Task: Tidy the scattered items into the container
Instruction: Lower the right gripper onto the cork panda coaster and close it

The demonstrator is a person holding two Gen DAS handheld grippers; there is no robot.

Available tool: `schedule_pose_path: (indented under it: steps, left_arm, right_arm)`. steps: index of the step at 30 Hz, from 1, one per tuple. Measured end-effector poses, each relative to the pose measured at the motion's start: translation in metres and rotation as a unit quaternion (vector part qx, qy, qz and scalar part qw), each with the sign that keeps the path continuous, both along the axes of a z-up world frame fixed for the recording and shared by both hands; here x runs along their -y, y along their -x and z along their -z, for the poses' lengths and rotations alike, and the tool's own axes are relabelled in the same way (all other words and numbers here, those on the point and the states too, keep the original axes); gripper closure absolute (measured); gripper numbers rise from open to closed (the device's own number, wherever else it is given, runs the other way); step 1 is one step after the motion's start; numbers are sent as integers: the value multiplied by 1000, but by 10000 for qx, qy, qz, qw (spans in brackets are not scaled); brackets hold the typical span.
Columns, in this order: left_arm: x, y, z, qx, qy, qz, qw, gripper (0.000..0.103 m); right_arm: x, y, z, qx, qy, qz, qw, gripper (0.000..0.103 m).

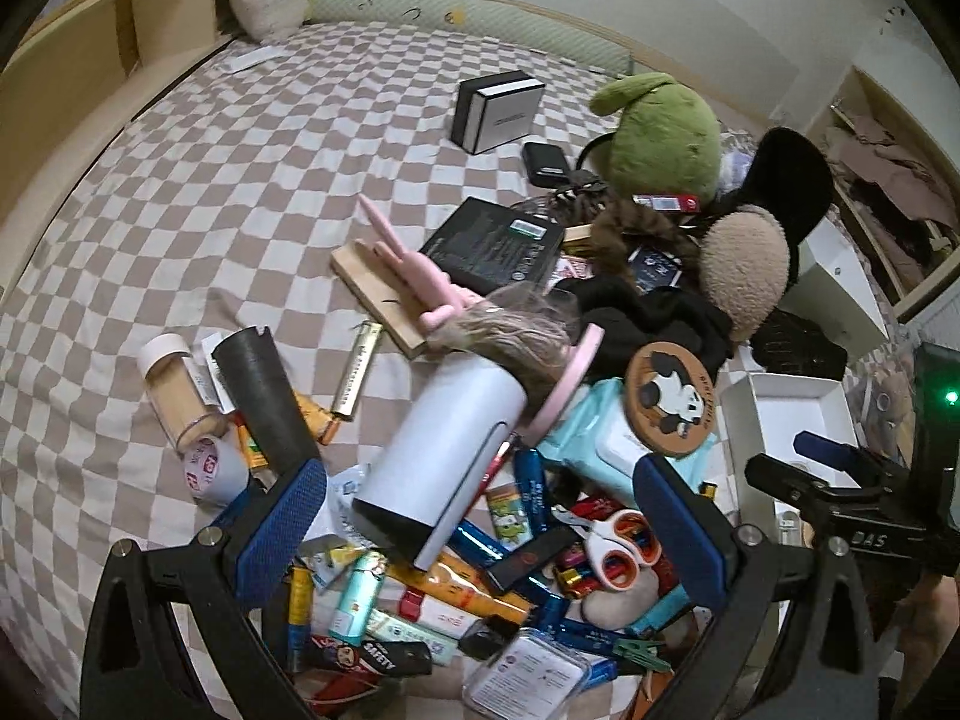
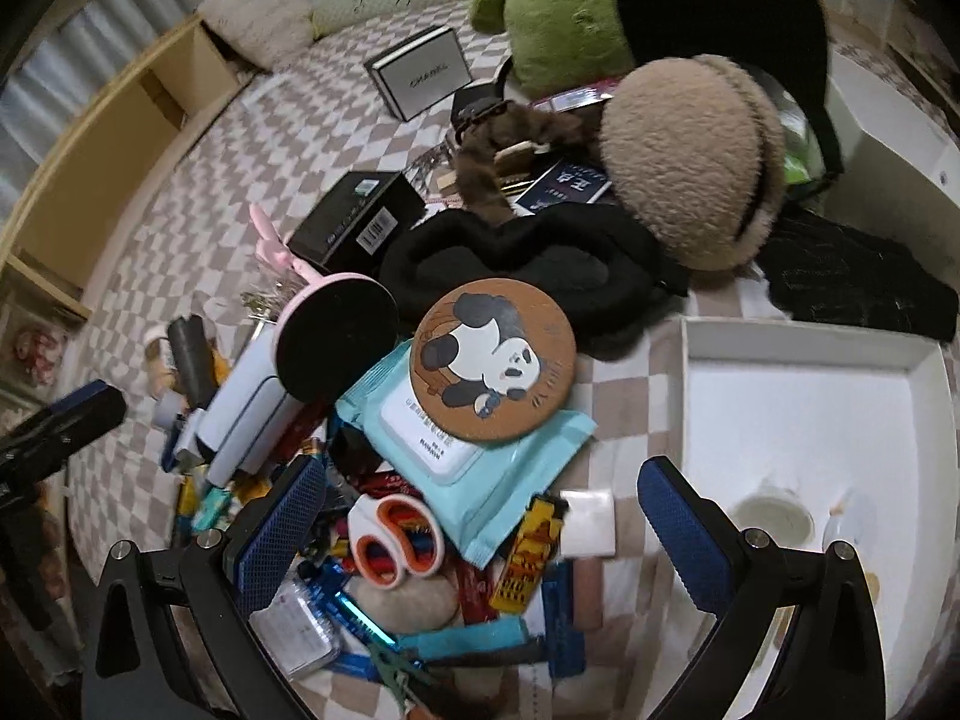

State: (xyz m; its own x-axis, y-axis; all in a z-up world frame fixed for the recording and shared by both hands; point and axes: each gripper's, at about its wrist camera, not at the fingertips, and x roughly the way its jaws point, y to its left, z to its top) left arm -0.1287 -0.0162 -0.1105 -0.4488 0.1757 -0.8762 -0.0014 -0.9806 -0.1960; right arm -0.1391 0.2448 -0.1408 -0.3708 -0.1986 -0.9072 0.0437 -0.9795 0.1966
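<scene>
A heap of small items lies on the bed (image 1: 180, 192). In it, the panda coaster (image 2: 493, 360) rests on the wet-wipes pack (image 2: 480, 462), with the scissors (image 2: 393, 540) in front of the pack. The sleep mask (image 2: 528, 264) lies behind the coaster, the earmuffs (image 2: 684, 168) behind and right of it. The open box (image 2: 804, 420) sits right of the heap. The cylindrical bottle (image 1: 444, 450) lies left of the coaster, and the Chanel box (image 1: 498, 111) stands apart, farther back on the bed.

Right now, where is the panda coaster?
In the right wrist view the panda coaster sits mid-frame atop the blue wipes pack, just left of the white tray and in front of the black beanie.
</scene>
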Motion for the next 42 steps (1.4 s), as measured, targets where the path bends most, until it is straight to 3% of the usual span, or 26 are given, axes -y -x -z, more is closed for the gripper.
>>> schedule_pose_path:
  steps: [11,22,31,42]
  left_arm:
    - [12,14,20,216,114,-50,9997,0]
    - [14,18,33,361,200,29,9991,0]
    - [10,18,39,468,214,144,9986,0]
    - [10,20,41,496,165,111,9986,0]
  right_arm:
    - [20,39,26,-198,-430,-513,9976,0]
    - [42,64,61,122,-879,-824,9926,0]
    - [38,73,70,208,-1171,-731,9902,0]
    - [20,76,76,610,-678,-582,9941,0]
